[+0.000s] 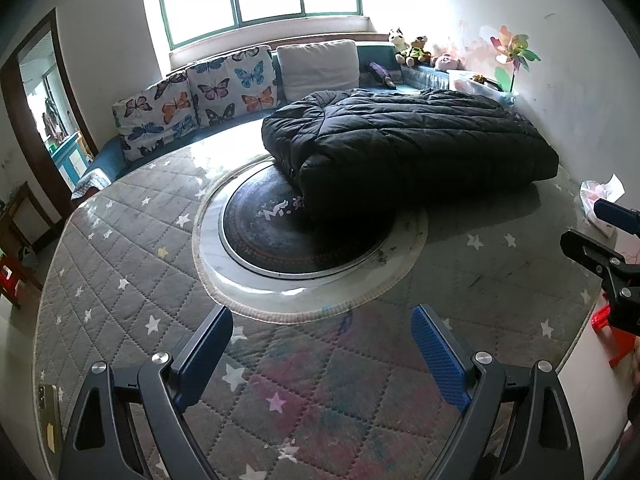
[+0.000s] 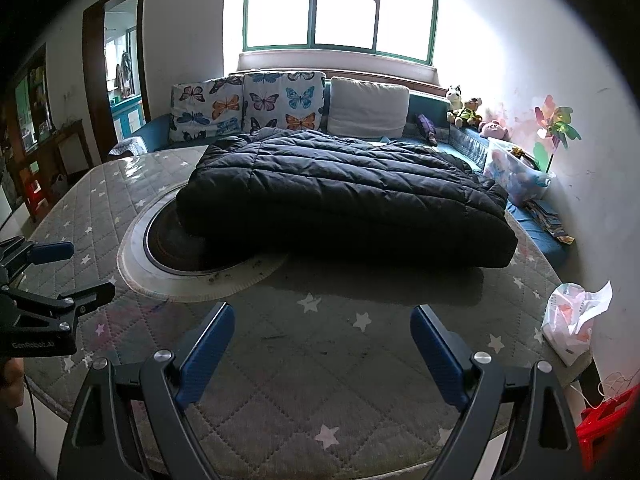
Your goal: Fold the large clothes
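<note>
1. The black quilted puffer coat (image 1: 408, 148) lies folded into a thick bundle on the far half of the round table with a grey star-quilted cover (image 1: 120, 280), its near-left edge overhanging the dark round turntable (image 1: 288, 240) set in the table's middle.

2. The left gripper (image 1: 322, 360) hovers over the near side of the table with its blue-padded fingers (image 1: 204, 356) spread wide and nothing between them, well apart from the coat.

3. The right gripper (image 2: 322, 360) is likewise splayed wide and empty, over the near edge and short of the coat.

4. Each camera catches the other gripper at its frame edge: the right one at the right margin of the left wrist view, the left one at the left margin of the right wrist view.

5. Only the left wrist view shows the turntable's printed face; in the right wrist view the coat hides most of it.

6. The right wrist view shows more clearly a white crumpled plastic bag (image 2: 572, 320) near the table's right edge.

7. Beyond the coat, on the teal sofa (image 2: 536, 236), stands a clear plastic storage box (image 2: 516, 180) holding what look like soft toys, though they are too blurred to be sure.

8. Butterfly-print cushions (image 2: 248, 108) line the sofa back.
</note>
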{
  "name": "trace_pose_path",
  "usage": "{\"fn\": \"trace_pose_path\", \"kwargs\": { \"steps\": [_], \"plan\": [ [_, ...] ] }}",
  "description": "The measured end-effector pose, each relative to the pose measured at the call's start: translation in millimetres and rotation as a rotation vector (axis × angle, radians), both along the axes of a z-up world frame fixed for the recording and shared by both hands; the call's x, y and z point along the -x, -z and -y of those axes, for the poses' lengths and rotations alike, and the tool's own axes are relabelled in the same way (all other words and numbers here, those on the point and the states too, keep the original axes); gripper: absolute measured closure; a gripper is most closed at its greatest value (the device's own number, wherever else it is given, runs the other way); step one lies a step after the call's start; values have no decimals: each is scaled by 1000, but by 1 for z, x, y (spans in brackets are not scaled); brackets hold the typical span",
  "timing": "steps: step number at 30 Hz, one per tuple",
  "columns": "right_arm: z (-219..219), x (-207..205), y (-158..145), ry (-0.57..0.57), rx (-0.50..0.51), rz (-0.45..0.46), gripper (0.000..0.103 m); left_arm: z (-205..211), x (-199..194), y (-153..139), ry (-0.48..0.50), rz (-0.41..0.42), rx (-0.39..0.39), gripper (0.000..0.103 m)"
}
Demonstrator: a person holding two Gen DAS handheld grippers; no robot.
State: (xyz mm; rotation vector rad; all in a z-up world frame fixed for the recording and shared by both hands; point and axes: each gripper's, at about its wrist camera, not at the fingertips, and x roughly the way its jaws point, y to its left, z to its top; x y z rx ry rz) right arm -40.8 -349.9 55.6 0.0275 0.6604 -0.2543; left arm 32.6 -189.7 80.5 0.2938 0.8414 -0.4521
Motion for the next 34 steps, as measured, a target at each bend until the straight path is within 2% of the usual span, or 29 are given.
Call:
{"fn": "trace_pose_path", "kwargs": {
  "steps": [34],
  "plan": [
    [-2, -4, 3, -5, -7, -8, 6, -1, -4, 9, 13, 4, -4, 6]
  ]
}}
